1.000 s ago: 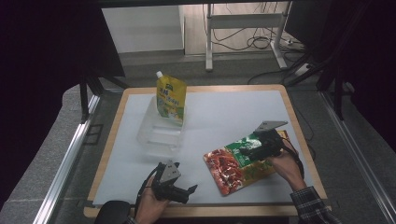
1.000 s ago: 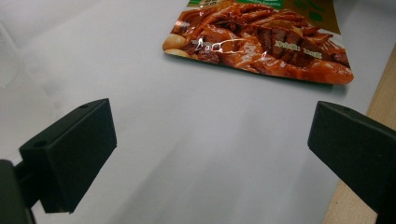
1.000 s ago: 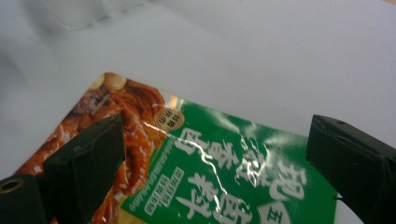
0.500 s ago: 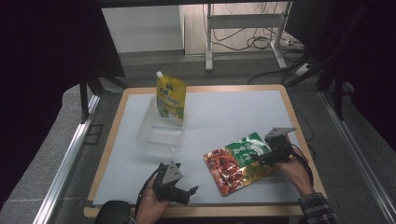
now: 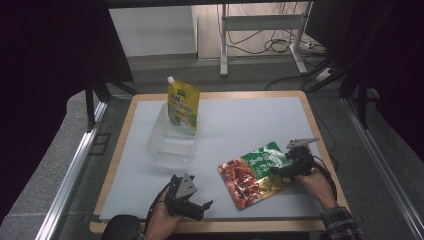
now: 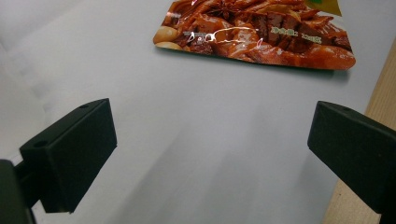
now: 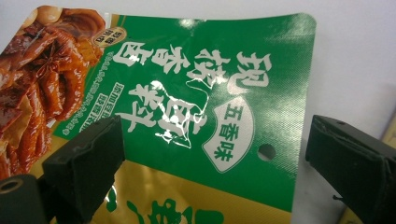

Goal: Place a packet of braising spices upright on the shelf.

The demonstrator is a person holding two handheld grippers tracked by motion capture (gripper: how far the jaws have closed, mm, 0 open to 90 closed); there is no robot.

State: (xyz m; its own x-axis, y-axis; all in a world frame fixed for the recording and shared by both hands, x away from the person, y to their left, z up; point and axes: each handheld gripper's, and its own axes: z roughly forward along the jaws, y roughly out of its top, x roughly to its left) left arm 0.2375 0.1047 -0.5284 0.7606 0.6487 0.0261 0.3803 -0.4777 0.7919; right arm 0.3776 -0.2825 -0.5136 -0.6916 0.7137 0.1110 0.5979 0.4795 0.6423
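A green, red and gold food pouch (image 5: 252,172) lies flat on the white table top at the front right. My right gripper (image 5: 282,169) hovers over its right end, open; in the right gripper view the jaws stand wide either side of the pouch's green part (image 7: 210,102) without touching it. My left gripper (image 5: 199,206) is held near the front edge, left of the pouch, open with nothing in it. From the left gripper view the pouch's red end (image 6: 261,35) lies some way ahead of the jaws.
A yellow spouted pouch (image 5: 183,106) stands upright in a clear plastic container (image 5: 169,145) at the back left. The wooden table rim (image 5: 320,145) runs close behind my right hand. Dark curtains and metal frames flank the table.
My right gripper has drawn slightly to the right, toward the pouch's right end. The pouch lies in about the same place. The left gripper has barely shifted.
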